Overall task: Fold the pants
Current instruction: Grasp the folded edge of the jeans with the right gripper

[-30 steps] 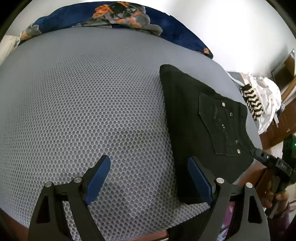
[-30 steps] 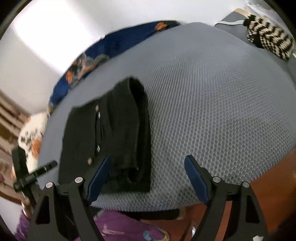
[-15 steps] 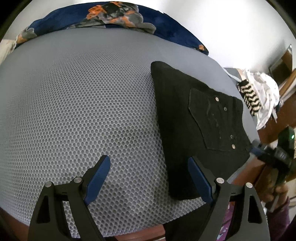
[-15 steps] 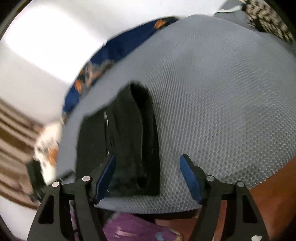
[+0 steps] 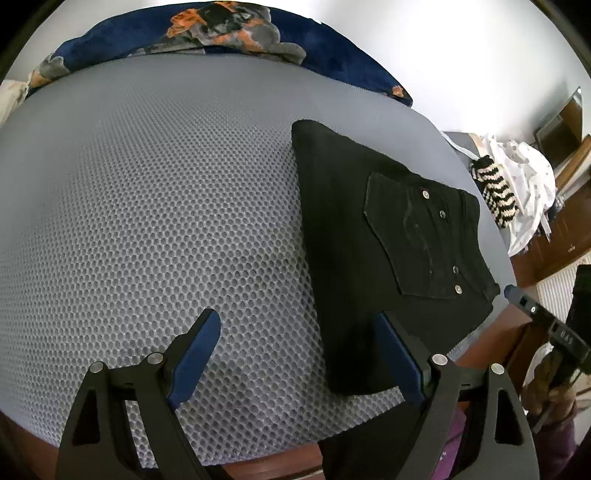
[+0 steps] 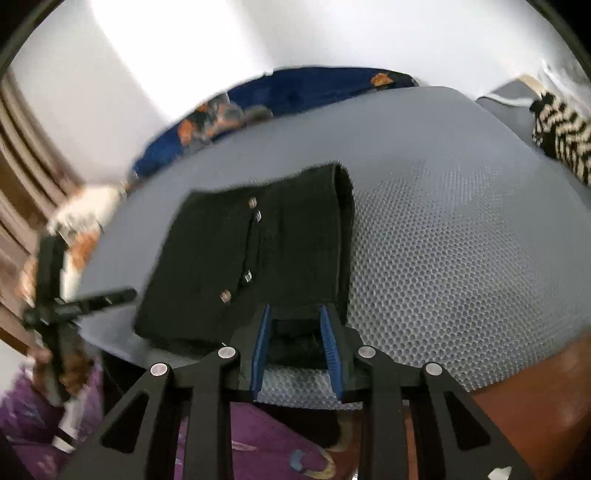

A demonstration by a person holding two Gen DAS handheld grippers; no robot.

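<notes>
Folded black pants (image 5: 354,236) with a studded back pocket lie on the grey mesh mattress (image 5: 155,206), near its front right edge. My left gripper (image 5: 295,354) hovers open above the mattress, its right pad over the near left corner of the pants and nothing between its fingers. In the right wrist view the pants (image 6: 221,258) lie ahead and to the left. My right gripper (image 6: 295,314) is closing on their near corner, and black cloth fills the narrow gap between the blue pads. The left wrist view shows the right gripper (image 5: 513,291) at that same corner.
A blue blanket with orange patches (image 5: 221,26) lies along the far edge of the mattress by the white wall. A black-and-white striped knit (image 5: 495,192) and white clothes (image 5: 524,173) sit at the right. Purple cloth (image 6: 258,443) and a brown bed frame (image 6: 535,406) lie below.
The right gripper's jaws have gone from wide apart to nearly together around the near corner of the pants, and its view rolled and shifted. The left gripper has barely moved.
</notes>
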